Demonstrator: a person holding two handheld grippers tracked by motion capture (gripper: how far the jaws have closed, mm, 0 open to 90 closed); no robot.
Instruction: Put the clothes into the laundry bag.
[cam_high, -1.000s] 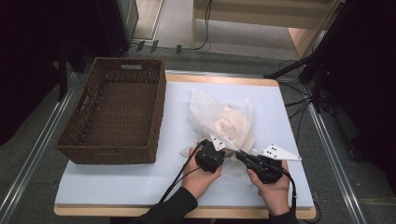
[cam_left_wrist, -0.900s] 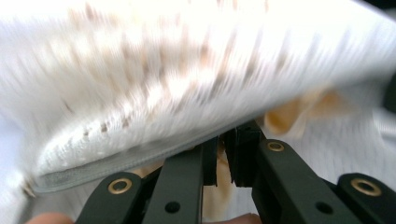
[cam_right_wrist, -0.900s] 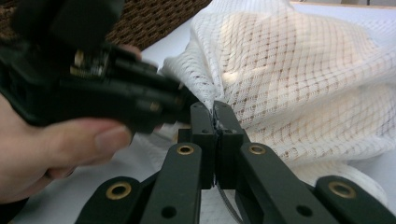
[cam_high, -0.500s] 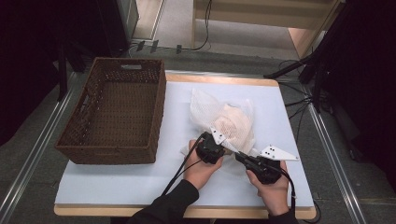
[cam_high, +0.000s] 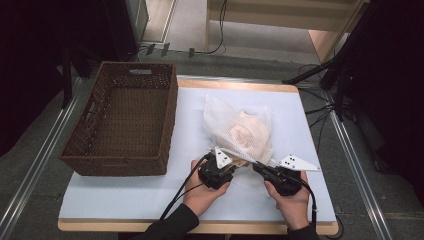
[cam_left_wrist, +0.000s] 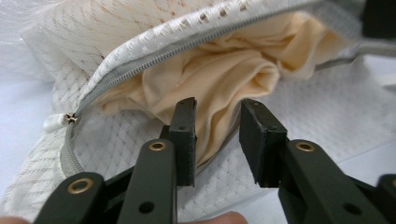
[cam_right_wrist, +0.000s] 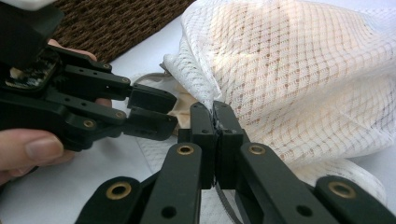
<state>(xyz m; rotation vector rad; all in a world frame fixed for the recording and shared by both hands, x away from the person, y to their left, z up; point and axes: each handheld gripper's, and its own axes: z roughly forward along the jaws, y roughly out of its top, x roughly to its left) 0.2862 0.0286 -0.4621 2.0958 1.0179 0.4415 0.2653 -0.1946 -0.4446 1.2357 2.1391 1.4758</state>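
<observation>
L fingers (cam_left_wrist: 184, 140) standing apart, just been opening round cream cloth (cam_left_wrist: 224, 79), not pinching | R gripper (cam_right_wrist: 215, 123) clamping mesh bag (cam_high: 240, 130) rim at zip | bag lying mid-frame, R of basket (cam_high: 125, 125) | L edging into mouth since a sec ago – prob. regrasping cloth.

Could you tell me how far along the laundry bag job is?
Done: the mesh bag is unzipped. In hand: the right gripper pinches its edge; the left gripper, jaws just opening, frames the cream garment without gripping. Left: the wicker basket holds nothing.
</observation>
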